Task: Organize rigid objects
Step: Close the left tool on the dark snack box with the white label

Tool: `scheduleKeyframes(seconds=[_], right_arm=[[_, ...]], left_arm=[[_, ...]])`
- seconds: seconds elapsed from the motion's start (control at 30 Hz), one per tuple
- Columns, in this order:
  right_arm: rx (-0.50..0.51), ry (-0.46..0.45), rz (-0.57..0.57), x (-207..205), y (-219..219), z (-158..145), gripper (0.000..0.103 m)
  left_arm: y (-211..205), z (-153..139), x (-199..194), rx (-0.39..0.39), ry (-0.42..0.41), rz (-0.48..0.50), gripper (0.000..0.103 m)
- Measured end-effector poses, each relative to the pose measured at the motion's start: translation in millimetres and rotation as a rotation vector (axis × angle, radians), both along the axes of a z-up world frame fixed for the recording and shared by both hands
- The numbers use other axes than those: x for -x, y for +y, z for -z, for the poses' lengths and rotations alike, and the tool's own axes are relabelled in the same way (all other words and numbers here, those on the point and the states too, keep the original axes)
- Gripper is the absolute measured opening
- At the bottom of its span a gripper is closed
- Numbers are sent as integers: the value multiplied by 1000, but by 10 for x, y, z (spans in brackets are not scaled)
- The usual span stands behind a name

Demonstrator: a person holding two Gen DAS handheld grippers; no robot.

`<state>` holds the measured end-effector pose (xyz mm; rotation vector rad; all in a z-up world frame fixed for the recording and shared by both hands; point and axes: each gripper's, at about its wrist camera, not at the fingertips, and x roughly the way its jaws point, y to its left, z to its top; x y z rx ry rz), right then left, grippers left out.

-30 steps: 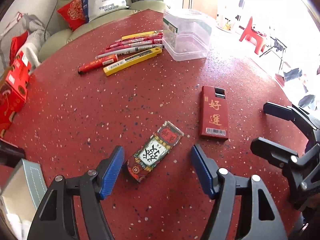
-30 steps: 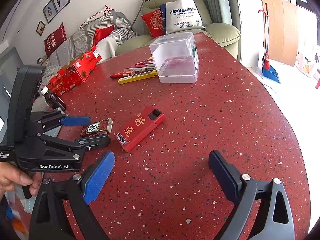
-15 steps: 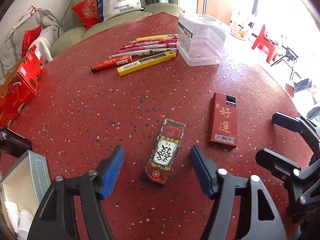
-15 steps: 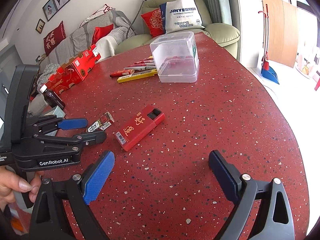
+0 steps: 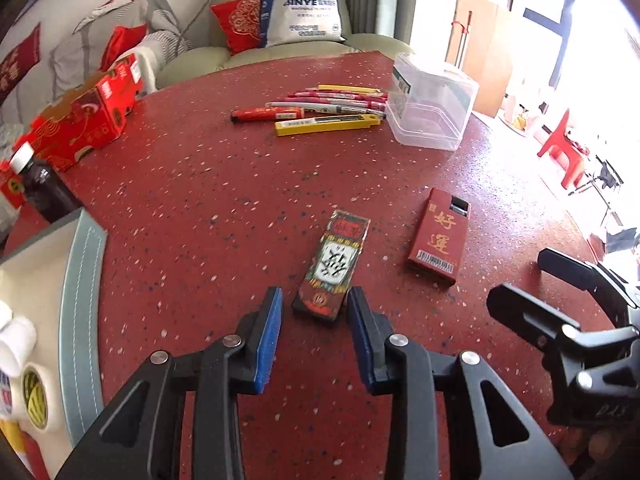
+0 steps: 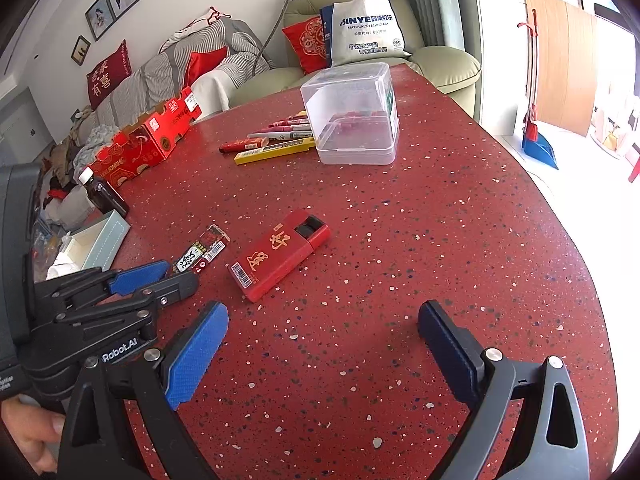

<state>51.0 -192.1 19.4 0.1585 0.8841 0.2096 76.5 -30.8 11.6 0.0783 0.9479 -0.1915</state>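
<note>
A small patterned card box (image 5: pixel 334 266) lies flat on the red speckled table (image 5: pixel 200 200). My left gripper (image 5: pixel 316 312) is open, its blue pads flanking the box's near end with small gaps, not touching it. The box also shows in the right wrist view (image 6: pixel 202 250), with the left gripper (image 6: pixel 160 276) at its near end. A red box with gold characters (image 5: pixel 440 236) lies to the right; it also shows in the right wrist view (image 6: pixel 280 254). My right gripper (image 6: pixel 320 340) is open and empty, nearer than the red box.
A clear plastic container (image 6: pixel 352 116) stands at the far side, with pens and a yellow cutter (image 6: pixel 276 138) beside it. A red carton (image 6: pixel 148 140), a dark bottle (image 6: pixel 104 194) and a pale open box (image 5: pixel 48 280) sit at the left. The sofa lies beyond.
My left gripper's jaws have narrowed around the near end of the patterned box, and the left wrist view has swung so the box lies straighter between the pads. The right gripper has stayed put.
</note>
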Motion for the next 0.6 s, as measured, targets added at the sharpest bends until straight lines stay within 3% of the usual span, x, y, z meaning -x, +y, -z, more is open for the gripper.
scheduleKeyframes(seconds=[0.23,0.33,0.43,0.53,0.6], right_arm=[[69,11,21,-53,96,1,97],[22,15,26,-118,139,-13,97],[32,9,39,-152,160,-5,97],[-19,-5,57,-109,51,-15,97],[-38,-9,61,-98,15,-22,97]], left_arm=[[272,12,342,38,-53,-89,37],[266,-50,293,77,-70,-61,37],[110,-83,94,78,-39,39,48],[-99,-49,-31,-45,-30,131,57],[-191,-11,-48,-117,-48,179,57]])
